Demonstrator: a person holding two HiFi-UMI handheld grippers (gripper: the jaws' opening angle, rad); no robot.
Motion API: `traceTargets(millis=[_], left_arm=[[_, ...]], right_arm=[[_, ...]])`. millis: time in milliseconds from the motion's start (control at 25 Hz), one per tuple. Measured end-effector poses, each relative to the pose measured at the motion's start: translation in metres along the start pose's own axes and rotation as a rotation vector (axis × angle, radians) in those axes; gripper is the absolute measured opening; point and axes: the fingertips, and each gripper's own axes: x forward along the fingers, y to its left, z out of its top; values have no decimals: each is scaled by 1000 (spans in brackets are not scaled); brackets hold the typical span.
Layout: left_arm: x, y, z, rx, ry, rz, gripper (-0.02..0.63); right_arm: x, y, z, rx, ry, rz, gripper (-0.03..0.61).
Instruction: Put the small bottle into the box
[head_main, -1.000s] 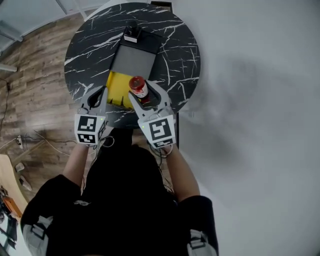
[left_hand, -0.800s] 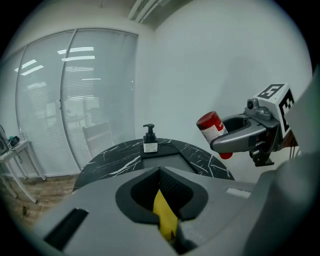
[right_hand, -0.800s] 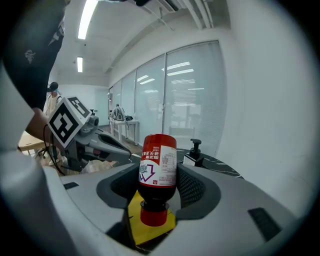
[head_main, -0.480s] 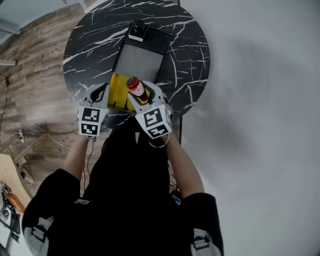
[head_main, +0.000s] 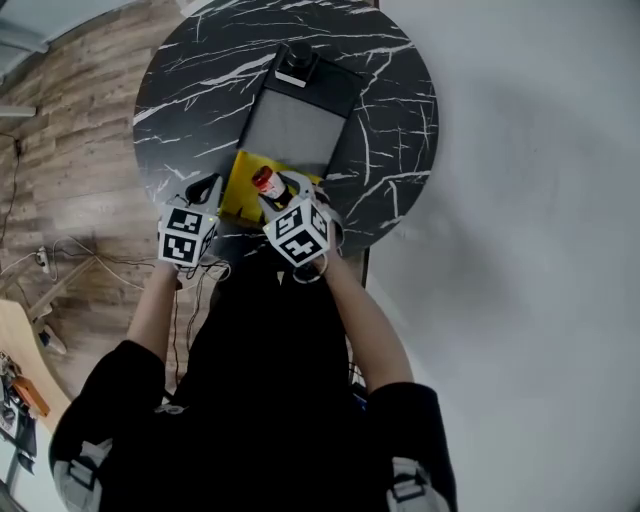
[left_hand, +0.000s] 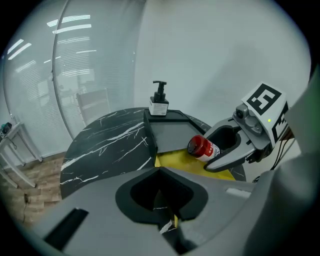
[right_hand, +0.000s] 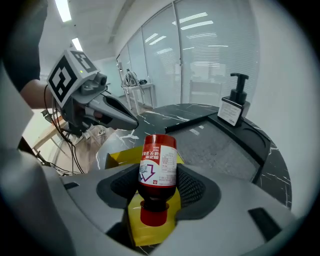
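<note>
Small bottle (right_hand: 158, 167) is clamped in the right gripper (right_hand: 159, 192), hovering over the yellow box (right_hand: 121, 156) at the table's (head_main: 390, 130) near edge. Left gripper (left_hand: 164, 210) looks pinched shut beside the box. I'd center it over the opening, lower gently, then let go.

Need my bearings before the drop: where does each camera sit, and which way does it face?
Head view: on the person's head, steeply down at the table; forearms, left gripper, right gripper show.
Left gripper view: on that gripper, along its shut, empty jaws across the table.
Right gripper view: on that gripper, along jaws clamping the small bottle.
Shared: both gripper views show the yellow box, pump bottle and the other gripper.
</note>
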Motion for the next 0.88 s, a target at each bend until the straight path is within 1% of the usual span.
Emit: traceTargets(millis=[120, 280, 400, 440, 560, 720, 760, 880], left_arm=[[6, -1, -10, -18, 17, -25, -2], [10, 3, -20, -42, 38, -36, -2], [11, 6, -25, -45, 49, -51, 0], [12, 8, -26, -47, 50, -55, -2], [11, 14, -29, -61, 53, -55, -1], [10, 21, -33, -69, 61, -53, -2], [10, 22, -34, -70, 61, -53, -1], [8, 22, -36, -76, 61, -54, -2]], right_arm=[[15, 2, -3, -14, 39, 8, 216], [33, 5, -9, -5, 98, 24, 216], [44, 9, -13, -5, 144, 40, 216], [47, 10, -13, -28, 160, 39, 216], [56, 13, -14, -138, 207, 27, 216], [67, 14, -20, -246, 277, 17, 218], [68, 16, -21, -256, 289, 20, 218], [71, 20, -24, -244, 301, 44, 218]])
